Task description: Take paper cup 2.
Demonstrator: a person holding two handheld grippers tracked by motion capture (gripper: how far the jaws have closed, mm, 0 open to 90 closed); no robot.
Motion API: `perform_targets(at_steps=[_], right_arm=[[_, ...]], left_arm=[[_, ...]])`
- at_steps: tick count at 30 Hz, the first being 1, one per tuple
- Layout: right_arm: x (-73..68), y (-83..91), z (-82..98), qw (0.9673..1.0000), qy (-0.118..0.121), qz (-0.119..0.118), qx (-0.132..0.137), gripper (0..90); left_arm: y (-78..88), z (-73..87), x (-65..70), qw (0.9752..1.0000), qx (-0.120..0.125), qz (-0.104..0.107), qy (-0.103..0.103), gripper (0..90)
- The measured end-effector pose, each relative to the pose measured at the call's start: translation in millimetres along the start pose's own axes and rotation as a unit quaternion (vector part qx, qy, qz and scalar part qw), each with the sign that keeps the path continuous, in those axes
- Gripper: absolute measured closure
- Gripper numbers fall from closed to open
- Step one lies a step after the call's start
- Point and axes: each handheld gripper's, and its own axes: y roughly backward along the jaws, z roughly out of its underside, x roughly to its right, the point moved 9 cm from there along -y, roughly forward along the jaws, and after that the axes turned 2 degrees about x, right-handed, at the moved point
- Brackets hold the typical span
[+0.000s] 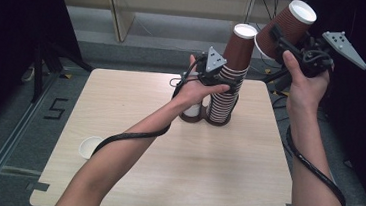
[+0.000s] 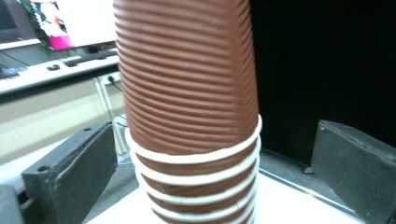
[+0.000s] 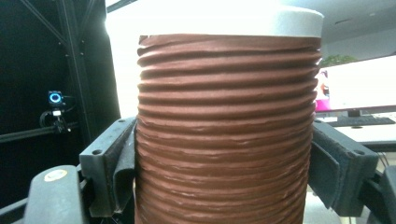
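Near the table's (image 1: 129,178) left edge, toward the front, a single white-lined paper cup (image 1: 89,147) sits upright on the wood. Farther back, close to the far edge and right of centre, a tall stack of ribbed brown paper cups (image 1: 229,84) stands beside a short white-and-brown stack (image 1: 192,110). At the tall stack, the left gripper (image 1: 225,84) has its jaws spread wide on either side, clear of the ribbed walls. Beyond the far right corner, raised above the table, the right gripper (image 1: 282,44) pinches one ribbed brown cup (image 1: 284,29), tilted, its jaws pressed on both sides.
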Motion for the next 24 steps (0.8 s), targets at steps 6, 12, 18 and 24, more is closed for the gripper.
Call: perform_targets(at_steps=[6, 12, 18, 24], right_arm=[[7.8, 17.4, 15.3, 0.9999, 0.004, 0.009, -0.014, 19.4], [6.3, 29.7, 28.6, 0.9997, 0.007, 0.004, -0.025, 19.3], [-0.3, 43.4, 42.6, 0.9991, 0.009, -0.004, -0.04, 19.3], [-10.8, 60.4, 64.4, 0.998, 0.016, -0.016, -0.059, 19.3]], left_arm=[[32.4, -1.6, 11.2, 0.9998, 0.0, 0.013, -0.012, 0.0], [61.2, 6.3, 17.8, 0.9996, -0.003, 0.019, -0.022, 0.0], [92.2, 18.5, 25.1, 0.9991, -0.005, 0.029, -0.031, 0.0], [122.1, 31.5, 30.6, 0.9986, -0.005, 0.04, -0.034, 0.0]])
